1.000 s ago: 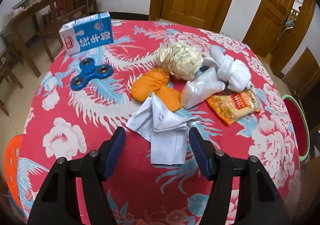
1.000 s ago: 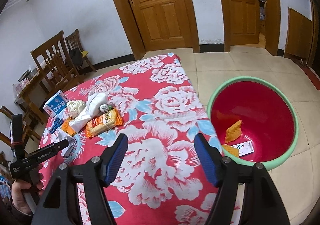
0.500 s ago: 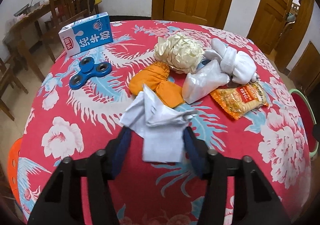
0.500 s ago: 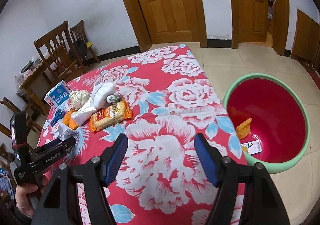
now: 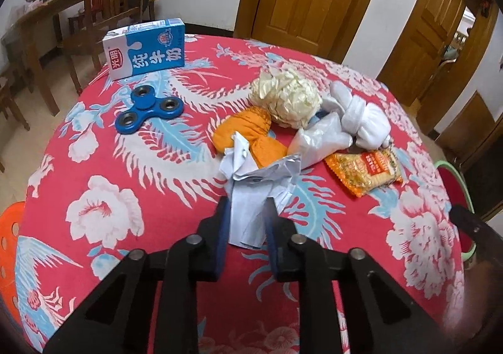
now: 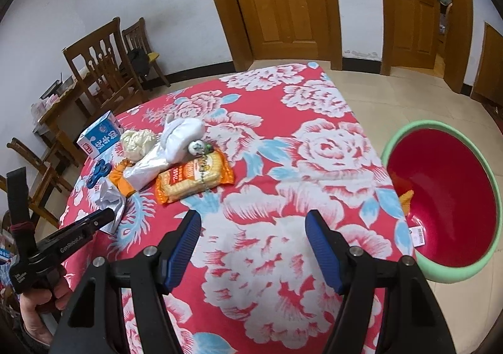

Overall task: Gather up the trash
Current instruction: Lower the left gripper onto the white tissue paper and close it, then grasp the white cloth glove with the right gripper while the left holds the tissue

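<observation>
We see the left gripper (image 5: 246, 212) closing its blue-padded jaws on the near end of the crumpled white sheet of paper (image 5: 251, 184), which lies on the red flowered tablecloth (image 5: 125, 165) and touches the orange wrapper (image 5: 248, 130) beyond it. Our right gripper (image 6: 253, 225) hangs spread and empty above bare cloth, near the red basin with a green rim (image 6: 440, 203).

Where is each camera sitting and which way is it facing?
Left wrist: on the left gripper, angled down across the table at the trash pile; its jaws are closing on the crumpled white paper.
Right wrist: on the right gripper, jaws open, facing the floral tablecloth and the red bin on the floor; a hand holds the left gripper at lower left.
Shared: the paper, snack packet, milk carton, the bin.
</observation>
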Motion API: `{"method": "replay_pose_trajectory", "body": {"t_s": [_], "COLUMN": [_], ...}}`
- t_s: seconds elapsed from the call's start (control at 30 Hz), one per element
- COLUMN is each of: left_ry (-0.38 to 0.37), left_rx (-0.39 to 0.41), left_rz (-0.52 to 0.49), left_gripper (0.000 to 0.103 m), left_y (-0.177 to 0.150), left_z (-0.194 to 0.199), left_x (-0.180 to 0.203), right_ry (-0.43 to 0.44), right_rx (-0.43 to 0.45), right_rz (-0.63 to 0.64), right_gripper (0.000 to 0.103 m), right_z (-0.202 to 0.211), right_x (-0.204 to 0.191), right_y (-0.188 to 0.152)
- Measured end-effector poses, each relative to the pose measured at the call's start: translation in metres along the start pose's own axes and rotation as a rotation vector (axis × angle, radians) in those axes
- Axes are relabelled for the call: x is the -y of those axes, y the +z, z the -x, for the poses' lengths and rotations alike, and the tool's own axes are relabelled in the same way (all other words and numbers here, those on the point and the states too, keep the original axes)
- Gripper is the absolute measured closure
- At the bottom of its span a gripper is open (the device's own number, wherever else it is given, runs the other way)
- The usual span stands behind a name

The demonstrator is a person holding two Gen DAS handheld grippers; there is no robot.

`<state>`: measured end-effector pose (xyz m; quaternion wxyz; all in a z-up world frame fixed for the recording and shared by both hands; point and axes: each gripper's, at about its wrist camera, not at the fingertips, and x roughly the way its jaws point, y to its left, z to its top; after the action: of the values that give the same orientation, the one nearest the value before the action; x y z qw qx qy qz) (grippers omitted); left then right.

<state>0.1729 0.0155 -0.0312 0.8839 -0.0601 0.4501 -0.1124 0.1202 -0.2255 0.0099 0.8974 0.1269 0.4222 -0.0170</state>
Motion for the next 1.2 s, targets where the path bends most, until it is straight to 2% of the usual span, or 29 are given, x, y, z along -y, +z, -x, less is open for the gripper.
{"method": "replay_pose_trajectory", "body": {"t_s": [0.03,0.3,0.5,0.6,0.73,0.93,1.2], "left_ry": [-0.009,-0.051,-0.054,-0.052,-0.049,-0.014,-0.001], "left_rx": [0.0,-0.018,0.009,0.014,0.003,-0.061,-0.035], "left_rz": [0.005,0.011,-0.024,-0.033,-0.028,-0.03,-0.048], "left_gripper": [0.103,0.103,0.103,0.099,0.083,0.083,0.083], "left_y": [0.001,0.001,0.006,0.015,0.025,0.025,0.019], "left_z": [0.0,0.003,0.02,0.018,0.005,-0.025,-0.027], "left_x": [-0.001,-0.004,0.002,0.004,0.005,0.005,0.006], "right_ry": [0.004,0.038,0.052,0.052,0.049,0.046,0.054], "right_rx": [-0.001,-0.007,-0.024,-0.029,-0.029,-0.033,-0.043], "right_rz": [0.004,0.046,0.051,0.046,0.039,0.024,0.019], "right_gripper": [0.032,0.032,0.032,0.032,0.032,0.032,0.032], "right_z": [-0.001,-0.011,-0.017,-0.018,-0.017,-0.018,-0.023], "right_x": [-0.002,-0.025,-0.03,-0.03,-0.026,-0.019,-0.017], "right_y": [0.002,0.013,0.01,0.008,0.007,0.005,0.003]}}
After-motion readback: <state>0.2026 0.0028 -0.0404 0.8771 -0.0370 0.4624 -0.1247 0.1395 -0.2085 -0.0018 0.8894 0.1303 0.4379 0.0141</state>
